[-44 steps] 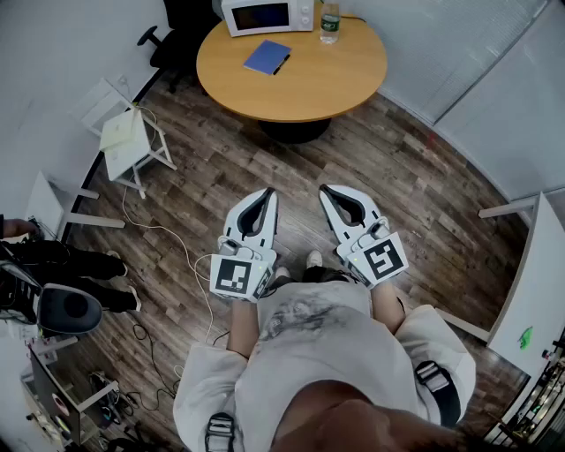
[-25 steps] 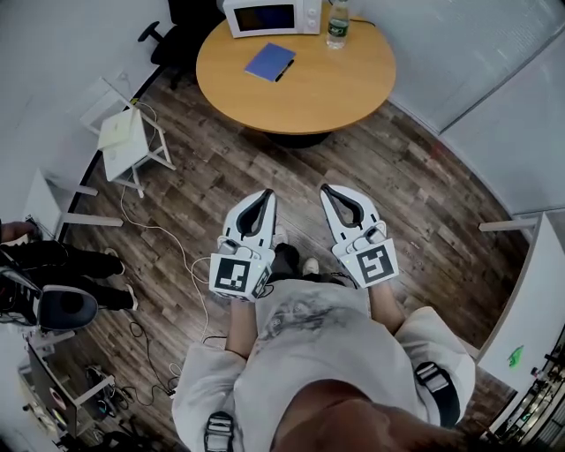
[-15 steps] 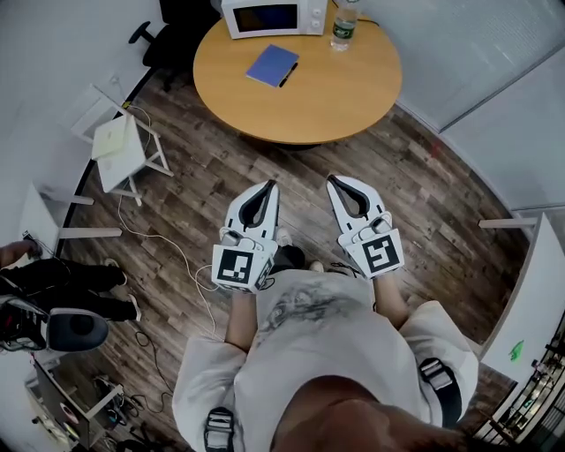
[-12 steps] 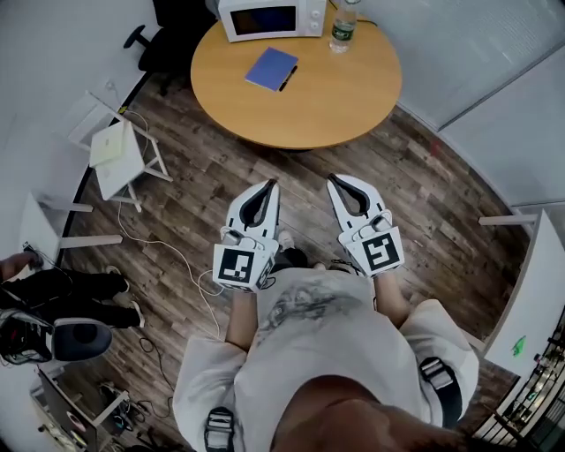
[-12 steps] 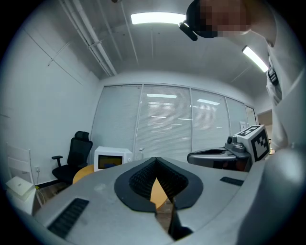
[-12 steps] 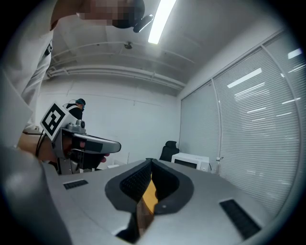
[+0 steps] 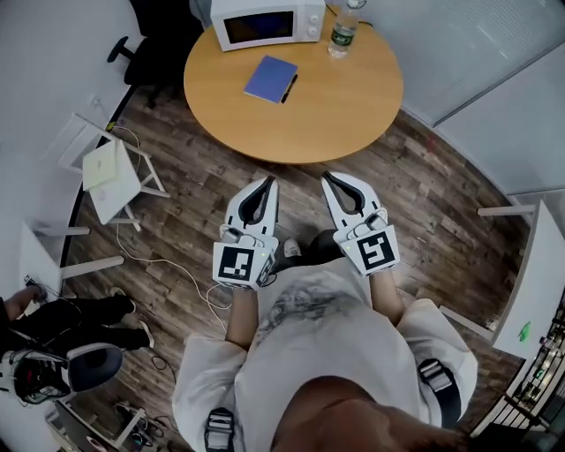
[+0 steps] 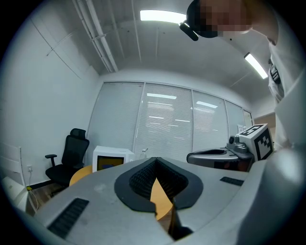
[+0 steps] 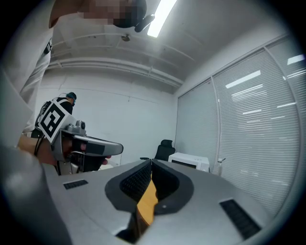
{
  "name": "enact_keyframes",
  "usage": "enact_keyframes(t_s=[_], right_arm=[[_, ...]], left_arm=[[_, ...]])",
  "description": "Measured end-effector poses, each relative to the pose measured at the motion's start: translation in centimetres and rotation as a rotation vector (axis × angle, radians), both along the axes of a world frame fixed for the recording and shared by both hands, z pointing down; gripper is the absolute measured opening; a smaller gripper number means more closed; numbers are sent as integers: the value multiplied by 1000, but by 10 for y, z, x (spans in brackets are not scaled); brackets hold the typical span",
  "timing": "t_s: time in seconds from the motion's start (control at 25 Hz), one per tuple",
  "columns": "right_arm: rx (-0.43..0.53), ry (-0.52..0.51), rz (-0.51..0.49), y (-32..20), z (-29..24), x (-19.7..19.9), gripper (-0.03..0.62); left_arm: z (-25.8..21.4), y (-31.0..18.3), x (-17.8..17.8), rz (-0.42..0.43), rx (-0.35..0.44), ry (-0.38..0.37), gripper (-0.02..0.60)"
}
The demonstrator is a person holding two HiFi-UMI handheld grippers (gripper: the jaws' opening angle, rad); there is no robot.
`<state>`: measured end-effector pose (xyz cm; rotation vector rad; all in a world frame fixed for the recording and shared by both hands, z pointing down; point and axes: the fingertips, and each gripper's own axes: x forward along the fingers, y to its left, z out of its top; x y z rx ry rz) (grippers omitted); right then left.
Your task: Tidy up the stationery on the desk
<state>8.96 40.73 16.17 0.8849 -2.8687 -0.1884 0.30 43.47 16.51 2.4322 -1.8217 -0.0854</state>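
A blue notebook (image 7: 269,79) lies on the round wooden table (image 7: 335,106), with a black pen (image 7: 289,88) along its right edge. My left gripper (image 7: 267,183) and right gripper (image 7: 328,177) are held side by side above the floor, just short of the table's near edge. Both are shut and hold nothing. In the left gripper view my left gripper (image 8: 155,160) has its jaws closed tip to tip, with the table's orange top behind. The right gripper view shows my right gripper (image 9: 149,164) closed the same way.
A white microwave (image 7: 267,21) and a water bottle (image 7: 342,30) stand at the table's far side. A black office chair (image 7: 150,53) is at the far left. A small white folding stand (image 7: 108,174) and a cable (image 7: 172,265) lie on the wood floor at left. A seated person (image 7: 62,327) is at lower left.
I have stepped towards the table; it now lies closer to both grippers. The grippers stay shut and side by side.
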Motion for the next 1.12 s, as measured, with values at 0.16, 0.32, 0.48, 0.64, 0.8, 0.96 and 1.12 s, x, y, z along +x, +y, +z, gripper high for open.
enact_keyframes(t_s=[0.16,0.32,0.48,0.64,0.8,0.96,1.12], right_arm=[[-17,-2,13,-18,3,-10,61],[-47,-28,12,-41,3,-19,61],[-47,-28,12,-66,6,-30,60],[-53,-5,4,-96,17,-39,61],[-79,8,-8,-134,25,-48,61],[-105,1,-32,-171,28,-57,61],[-139,6,-51,-203,37,-62,61]], left_arm=[[2,-17,-10,14,-6,0,9],[4,-39,-22,12,-8,-5,9],[10,-64,-34,5,-19,-5,9],[17,-94,-42,-3,-36,-12,9],[24,-135,-43,23,-58,-39,9],[31,-176,-44,30,-81,-71,9],[40,-208,-45,16,-104,-53,9]])
